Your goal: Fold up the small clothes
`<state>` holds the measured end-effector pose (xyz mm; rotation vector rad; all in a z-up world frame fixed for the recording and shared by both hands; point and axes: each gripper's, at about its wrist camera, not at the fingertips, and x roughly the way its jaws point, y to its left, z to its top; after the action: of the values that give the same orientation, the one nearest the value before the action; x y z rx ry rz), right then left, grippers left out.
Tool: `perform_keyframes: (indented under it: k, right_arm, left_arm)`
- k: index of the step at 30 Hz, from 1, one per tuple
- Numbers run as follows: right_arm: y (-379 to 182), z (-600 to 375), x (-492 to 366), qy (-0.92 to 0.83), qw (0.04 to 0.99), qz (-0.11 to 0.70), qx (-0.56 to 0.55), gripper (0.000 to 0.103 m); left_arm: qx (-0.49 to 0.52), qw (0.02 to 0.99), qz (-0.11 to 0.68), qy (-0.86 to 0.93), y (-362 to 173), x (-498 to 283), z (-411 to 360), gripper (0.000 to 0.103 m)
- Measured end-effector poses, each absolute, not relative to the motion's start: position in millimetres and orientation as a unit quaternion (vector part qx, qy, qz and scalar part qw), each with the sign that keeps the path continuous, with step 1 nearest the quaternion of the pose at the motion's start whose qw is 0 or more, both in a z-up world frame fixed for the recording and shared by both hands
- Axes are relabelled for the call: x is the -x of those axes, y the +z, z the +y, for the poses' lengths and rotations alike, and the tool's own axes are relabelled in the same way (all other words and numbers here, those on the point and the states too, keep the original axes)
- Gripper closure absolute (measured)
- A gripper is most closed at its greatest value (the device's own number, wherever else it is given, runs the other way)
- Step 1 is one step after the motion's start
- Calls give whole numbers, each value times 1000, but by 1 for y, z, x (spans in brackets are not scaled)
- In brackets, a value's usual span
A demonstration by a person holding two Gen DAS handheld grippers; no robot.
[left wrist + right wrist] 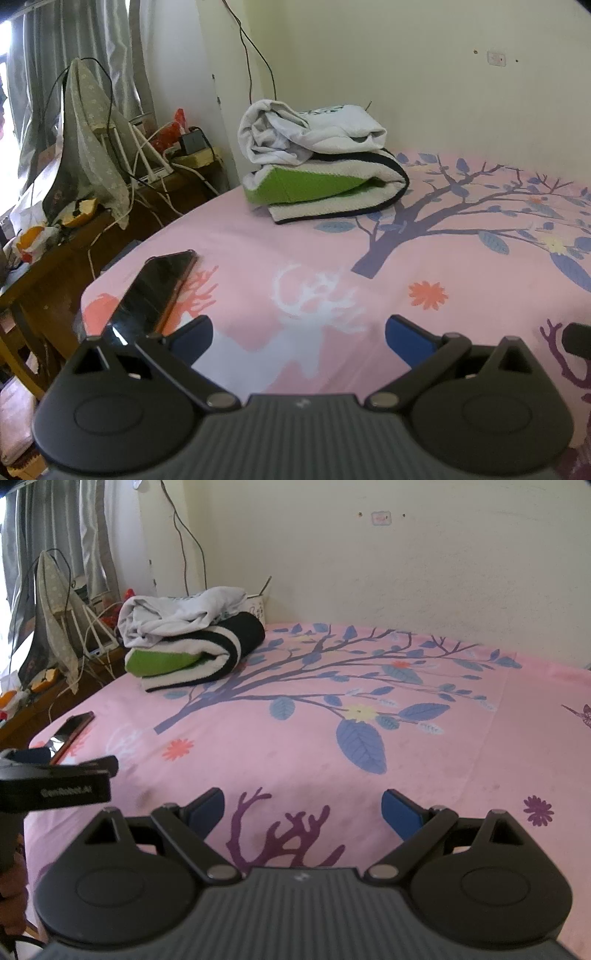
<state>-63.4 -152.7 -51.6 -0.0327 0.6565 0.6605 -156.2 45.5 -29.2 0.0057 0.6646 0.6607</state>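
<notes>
You are at the very start or between garments: both tools hover over the pink bedsheet with nothing in them. Your left gripper has its fingers spread wide and empty, and your right gripper is just the same, spread wide over bare sheet. The clothes wait in a pile at the far corner of the bed near the wall: a rumpled white garment lying on top of a folded green and white towel. Your next move is probably to reach across to that pile, pinch the white garment and drag it to the open sheet before you. Mind the phone lying just beside your left fingers. No baskets or boxes show here.
</notes>
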Motion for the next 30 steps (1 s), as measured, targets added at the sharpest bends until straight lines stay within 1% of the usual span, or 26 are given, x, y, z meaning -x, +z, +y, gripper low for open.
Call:
perform_keyframes:
  k: [12, 30]
  right_arm:
    - [-52, -155, 61, 320, 891, 322, 8, 14]
    - [-52, -155, 61, 320, 891, 322, 9, 14]
  left_arm:
    - [-4, 890, 314, 331, -20, 162, 50, 0]
    - [-6, 886, 324, 331, -22, 160, 51, 0]
